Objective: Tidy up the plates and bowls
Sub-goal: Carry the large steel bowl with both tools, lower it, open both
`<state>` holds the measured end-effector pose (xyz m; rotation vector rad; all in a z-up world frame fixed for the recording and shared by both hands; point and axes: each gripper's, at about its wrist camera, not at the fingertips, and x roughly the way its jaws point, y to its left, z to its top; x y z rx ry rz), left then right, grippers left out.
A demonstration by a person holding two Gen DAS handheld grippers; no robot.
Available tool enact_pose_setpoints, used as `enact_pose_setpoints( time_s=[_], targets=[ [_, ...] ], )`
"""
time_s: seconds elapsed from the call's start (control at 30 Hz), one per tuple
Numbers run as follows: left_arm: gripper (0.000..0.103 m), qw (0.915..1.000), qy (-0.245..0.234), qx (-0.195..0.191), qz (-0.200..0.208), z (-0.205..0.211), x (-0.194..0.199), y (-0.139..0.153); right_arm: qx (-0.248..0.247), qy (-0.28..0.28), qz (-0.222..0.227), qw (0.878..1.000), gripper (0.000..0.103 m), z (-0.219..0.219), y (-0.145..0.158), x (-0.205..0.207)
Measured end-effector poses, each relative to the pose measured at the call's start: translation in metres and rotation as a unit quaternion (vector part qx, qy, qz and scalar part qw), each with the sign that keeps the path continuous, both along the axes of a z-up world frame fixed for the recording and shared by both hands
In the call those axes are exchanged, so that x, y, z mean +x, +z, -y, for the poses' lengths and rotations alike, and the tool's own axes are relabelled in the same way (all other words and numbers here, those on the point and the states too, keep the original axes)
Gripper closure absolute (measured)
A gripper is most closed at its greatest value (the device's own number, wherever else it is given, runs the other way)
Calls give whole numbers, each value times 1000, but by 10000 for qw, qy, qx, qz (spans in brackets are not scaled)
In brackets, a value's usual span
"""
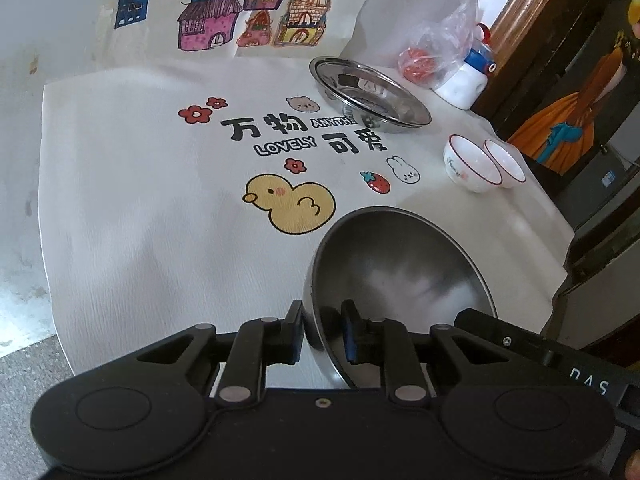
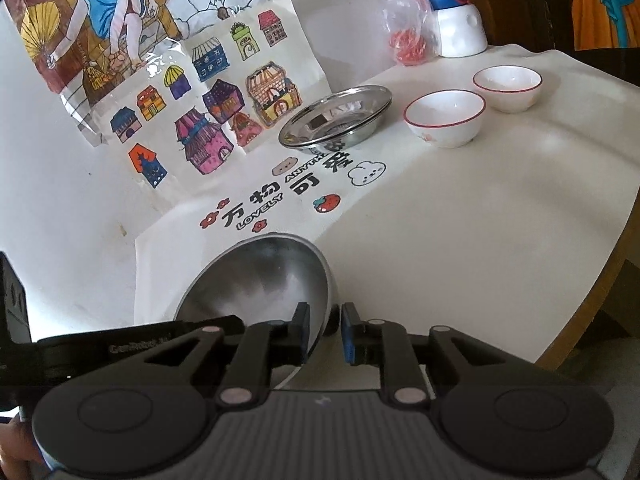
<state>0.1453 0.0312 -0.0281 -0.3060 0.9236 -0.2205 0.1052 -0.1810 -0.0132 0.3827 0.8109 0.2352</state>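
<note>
A large steel bowl (image 1: 400, 276) sits close in front of me on the printed mat; it also shows in the right wrist view (image 2: 260, 276). My left gripper (image 1: 322, 330) straddles its near left rim, one finger outside and one inside, jaws narrowly apart around the wall. My right gripper (image 2: 325, 330) straddles its near right rim the same way. Stacked steel plates (image 1: 368, 94) (image 2: 336, 114) lie at the back. Two white red-rimmed bowls (image 1: 472, 164) (image 2: 444, 118) stand side by side to the right.
A white and blue bottle (image 2: 452, 16) and a plastic bag with red items (image 2: 408, 42) stand at the back right. Drawings lean on the wall (image 2: 208, 92). The table's rounded edge (image 2: 600, 272) runs on the right.
</note>
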Motion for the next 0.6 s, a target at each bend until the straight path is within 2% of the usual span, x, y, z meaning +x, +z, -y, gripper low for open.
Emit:
enact_pose_setpoints(
  time_s=[0.07, 0.17, 0.33, 0.4, 0.5, 0.6],
  targets=[
    [79, 10000, 35, -24, 65, -1, -1, 0, 8, -40, 12, 10000, 67, 2, -1, 1],
    [61, 9997, 147, -37, 198, -7, -3, 3, 28, -77, 62, 9999, 61, 6, -1, 3],
    [42, 9978, 370, -82, 540, -17, -7, 12, 85, -115, 297, 9995, 37, 9, 4, 3],
    [37, 9965, 452, -157, 689, -21, -8, 16, 44, -126, 414, 9991, 20, 10, 6, 3],
    [26, 9942, 578, -300, 862, -26, -5, 22, -7, -129, 640, 9979, 9, 11, 12, 2],
    [18, 9919, 701, -381, 984, -30, 0, 26, 13, -119, 826, 9965, 2, 13, 16, 2]
  ],
)
